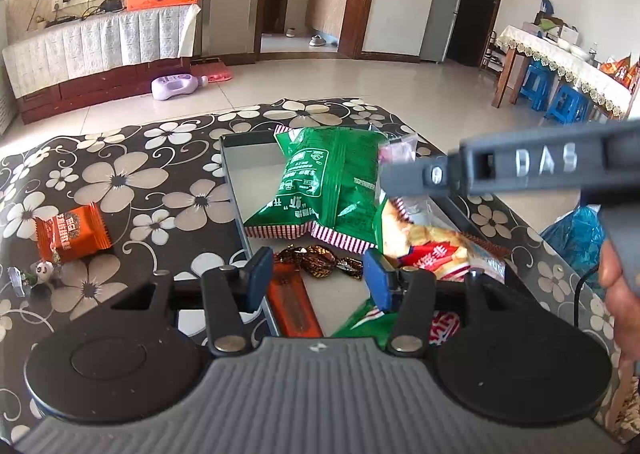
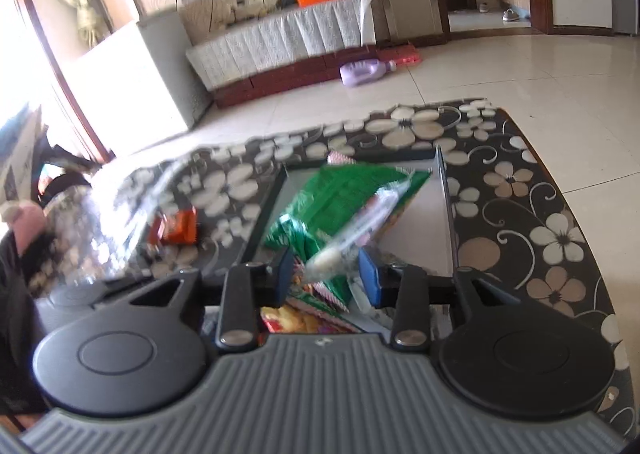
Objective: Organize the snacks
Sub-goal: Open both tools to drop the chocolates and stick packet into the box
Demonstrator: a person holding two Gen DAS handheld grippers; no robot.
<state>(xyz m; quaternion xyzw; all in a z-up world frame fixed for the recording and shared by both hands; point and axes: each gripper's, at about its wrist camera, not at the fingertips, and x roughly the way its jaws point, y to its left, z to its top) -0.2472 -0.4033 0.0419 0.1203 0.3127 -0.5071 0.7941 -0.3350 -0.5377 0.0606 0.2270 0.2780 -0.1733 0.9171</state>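
A grey tray [image 1: 236, 161] [image 2: 420, 213] on the flowered table holds a big green bag [image 1: 320, 181] [image 2: 340, 189], a yellow-red biscuit pack [image 1: 432, 242], an orange bar [image 1: 292, 306] and a brown-gold wrapped candy [image 1: 320, 262]. My left gripper [image 1: 318, 278] hovers open over the tray's near end. The candy lies just ahead between its fingertips, untouched. My right gripper [image 2: 326, 274] [image 1: 396, 177] is over the tray with a blurred clear-wrapped snack [image 2: 332, 254] between its jaws; gaps show at both pads. An orange packet [image 1: 72, 234] [image 2: 180, 228] lies on the table left of the tray.
A small panda-print candy [image 1: 44, 270] sits near the table's left edge. A blue plastic bag [image 1: 576, 238] lies off the table's right side, by a person's hand [image 1: 616, 266]. Beyond the far table edge is tiled floor with a purple bottle [image 1: 176, 87].
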